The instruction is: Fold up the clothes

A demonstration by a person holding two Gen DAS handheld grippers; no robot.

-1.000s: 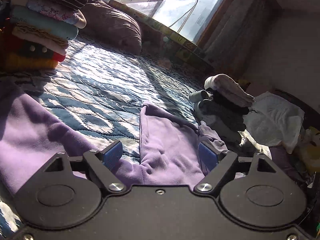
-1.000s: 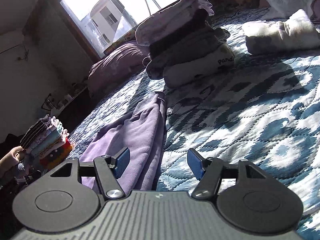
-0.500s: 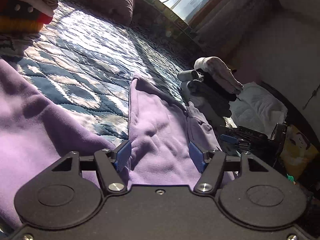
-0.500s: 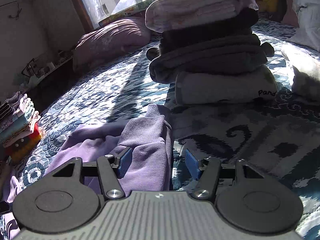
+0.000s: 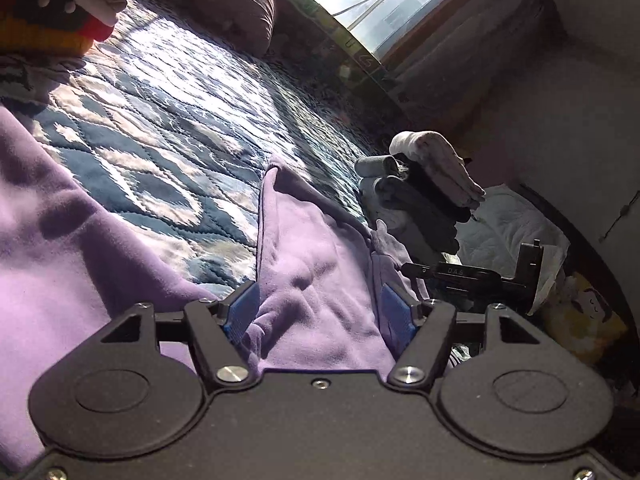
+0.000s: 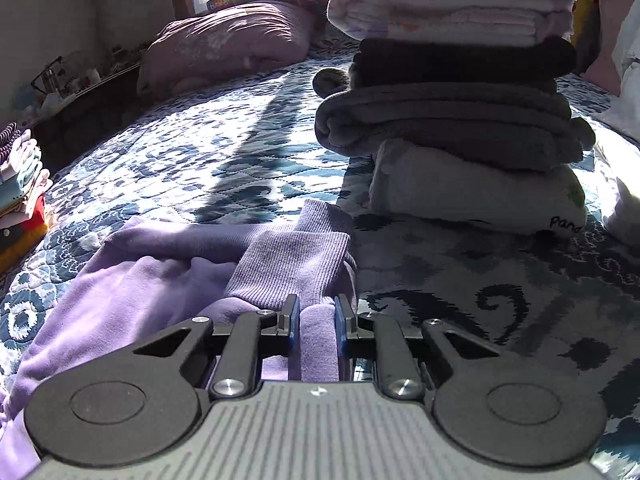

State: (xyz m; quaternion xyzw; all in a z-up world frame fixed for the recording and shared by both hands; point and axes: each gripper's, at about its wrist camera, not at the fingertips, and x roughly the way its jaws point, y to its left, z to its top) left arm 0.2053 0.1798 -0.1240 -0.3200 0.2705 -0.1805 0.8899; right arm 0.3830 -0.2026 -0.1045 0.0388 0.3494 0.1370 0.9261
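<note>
The purple garment point(image 6: 168, 280) spreads across the quilted bed point(image 6: 224, 152), its near part hidden under both gripper bodies and its left side cut off by the frame edge. The right gripper point(image 6: 317, 322) sits low and level, its blue pads closed tight on a fold of the fabric just behind the ribbed cuff point(image 6: 296, 268). The left gripper point(image 5: 318, 312) tilts to one side, jaws spread wide with purple cloth lying between the pads; whether they touch it is unclear. Ahead of the right gripper stands a folded stack point(image 6: 460, 112).
</note>
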